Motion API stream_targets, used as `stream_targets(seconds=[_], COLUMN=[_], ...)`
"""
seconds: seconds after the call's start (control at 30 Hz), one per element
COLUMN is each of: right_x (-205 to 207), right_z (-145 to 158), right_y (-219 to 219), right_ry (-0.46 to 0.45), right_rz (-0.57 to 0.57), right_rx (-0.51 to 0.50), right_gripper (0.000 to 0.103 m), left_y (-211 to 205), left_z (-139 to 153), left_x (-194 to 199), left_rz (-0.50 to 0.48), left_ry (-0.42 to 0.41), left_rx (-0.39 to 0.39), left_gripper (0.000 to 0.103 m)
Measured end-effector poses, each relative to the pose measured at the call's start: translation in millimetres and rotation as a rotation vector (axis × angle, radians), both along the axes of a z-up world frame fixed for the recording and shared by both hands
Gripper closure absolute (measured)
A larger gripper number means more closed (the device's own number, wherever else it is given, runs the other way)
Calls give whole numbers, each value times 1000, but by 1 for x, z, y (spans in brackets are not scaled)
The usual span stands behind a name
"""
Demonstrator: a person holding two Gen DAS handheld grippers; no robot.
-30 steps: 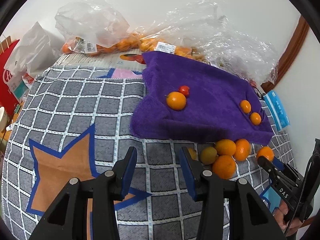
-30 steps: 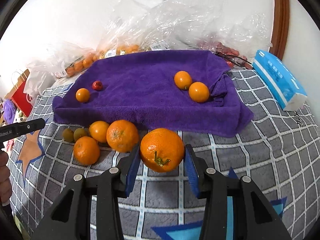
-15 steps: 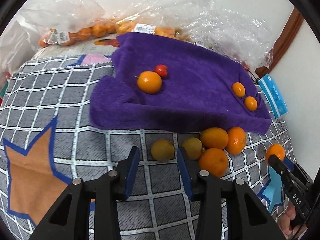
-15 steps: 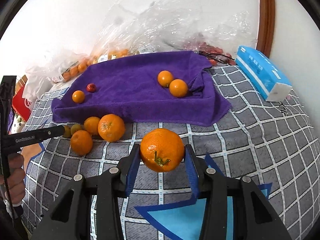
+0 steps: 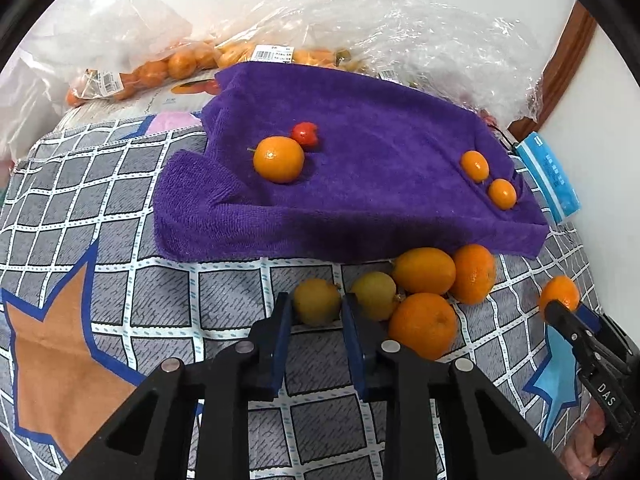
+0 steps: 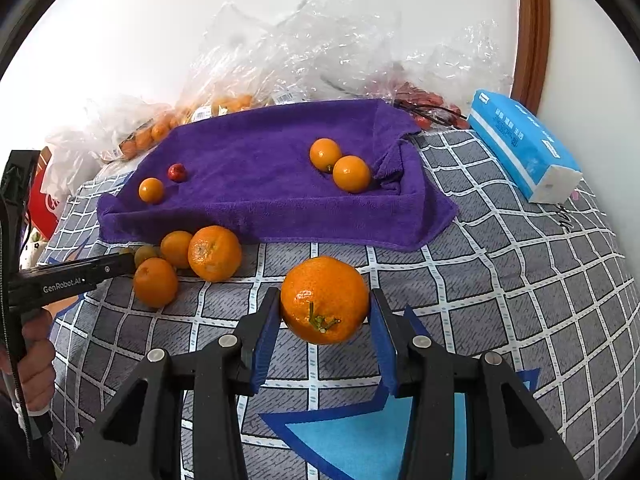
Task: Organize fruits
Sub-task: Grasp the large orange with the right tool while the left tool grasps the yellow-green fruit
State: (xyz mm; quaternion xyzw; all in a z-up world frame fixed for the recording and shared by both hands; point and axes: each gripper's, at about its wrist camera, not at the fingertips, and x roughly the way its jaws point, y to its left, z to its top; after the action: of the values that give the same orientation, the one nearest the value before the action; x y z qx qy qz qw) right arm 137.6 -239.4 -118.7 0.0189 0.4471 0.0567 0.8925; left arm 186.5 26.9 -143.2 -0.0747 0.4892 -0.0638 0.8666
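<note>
Four fruits on purple towel (image 5: 360, 184), five loose nearby, one held, two hand-held grippers

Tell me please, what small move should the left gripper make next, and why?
Probably lift straight up a little. The left gripper has its jaws shut on the yellowish fruit, which sits on the checked cloth close to another yellowish fruit. A straight lift should clear that neighbour before carrying toward the purple towel.

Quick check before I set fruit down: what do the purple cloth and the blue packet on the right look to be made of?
Purple cloth: looks like terry or microfibre towel, matte and fuzzy, with a visible pile and soft folds at its corner. Blue packet: seemingly a soft pack of tissues in thin glossy plastic film, printed blue and white; the film shines slightly and its end is folded flat.
</note>
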Motion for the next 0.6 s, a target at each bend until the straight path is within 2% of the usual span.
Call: stream_targets(seconds=[0.6], right_x=[-25], right_z=[41], right_y=[6], right_ry=[-91], right_rz=[5], right_rx=[-5], right_gripper=[60], left_y=[9], left_z=[45], left_x=[-35], left_rz=[29], left_ry=[-96], left_rx=[7], left_gripper=[79])
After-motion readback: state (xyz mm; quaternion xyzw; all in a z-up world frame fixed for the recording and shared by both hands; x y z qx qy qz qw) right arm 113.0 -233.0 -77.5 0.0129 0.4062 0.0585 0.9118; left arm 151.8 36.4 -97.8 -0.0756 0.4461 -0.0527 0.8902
